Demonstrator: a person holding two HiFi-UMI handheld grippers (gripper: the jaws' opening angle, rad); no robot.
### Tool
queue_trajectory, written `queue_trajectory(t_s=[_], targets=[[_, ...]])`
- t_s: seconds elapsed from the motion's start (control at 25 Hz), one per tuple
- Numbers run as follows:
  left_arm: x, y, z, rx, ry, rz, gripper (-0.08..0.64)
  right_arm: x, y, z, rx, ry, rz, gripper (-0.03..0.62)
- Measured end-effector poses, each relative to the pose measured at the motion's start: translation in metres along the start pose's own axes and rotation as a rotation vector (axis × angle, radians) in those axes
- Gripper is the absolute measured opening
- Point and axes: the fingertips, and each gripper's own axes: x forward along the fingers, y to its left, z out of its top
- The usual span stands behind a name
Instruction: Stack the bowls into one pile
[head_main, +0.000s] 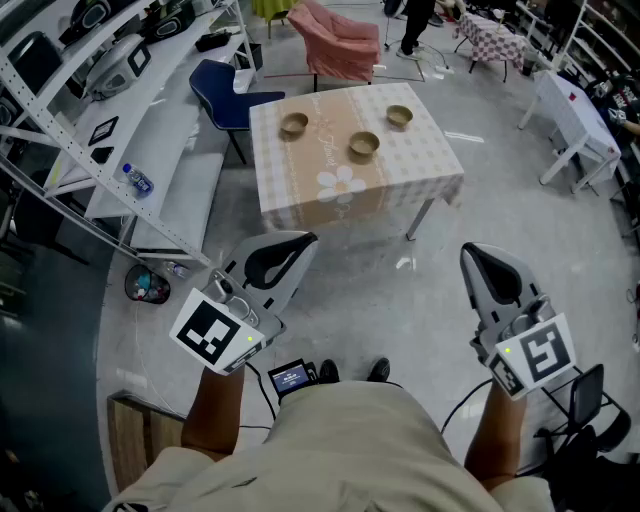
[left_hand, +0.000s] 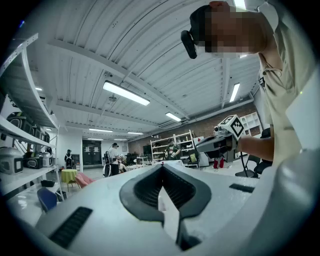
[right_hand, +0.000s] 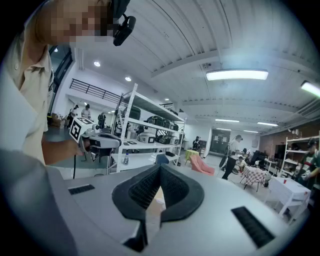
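Head view: the bowls (head_main: 364, 146) lie on the bench (head_main: 300, 205), far ahead of me. My left gripper (head_main: 292, 248) looks nearer than my right gripper (head_main: 478, 258); both pairs of fingers are pinched together, empty.

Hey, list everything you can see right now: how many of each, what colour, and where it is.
bowls: three, tan, standing apart on the table
table: one, beige checked cloth with a flower print, ahead in the middle
chair: one, blue, at the table's left
draped seat: one, pink, behind the table
shelf rack: one, white, far left, holding devices
bottle: one, clear with blue, on the low shelf at left
bin: one, dark, on the floor by the rack
side table: one, white, far right
left tongs: grey and black, shut, empty, lower left
right tongs: grey and black, shut, empty, lower right
forearms: two, bare, at the bottom
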Motion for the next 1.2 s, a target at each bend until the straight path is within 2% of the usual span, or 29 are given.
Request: queue_trajectory(t_s=[0.6,1.2], targets=[[0.028,-0.019,-0.001,0.01,0.015,0.039,0.006,-0.013,-0.023,-0.008,-0.014,-0.023,0.033,0.003],[0.099,-0.054,0.001,0.036,0.049,0.092,0.006,-0.031,-0.088,-0.032,0.004,-0.06,0.092,0.003]])
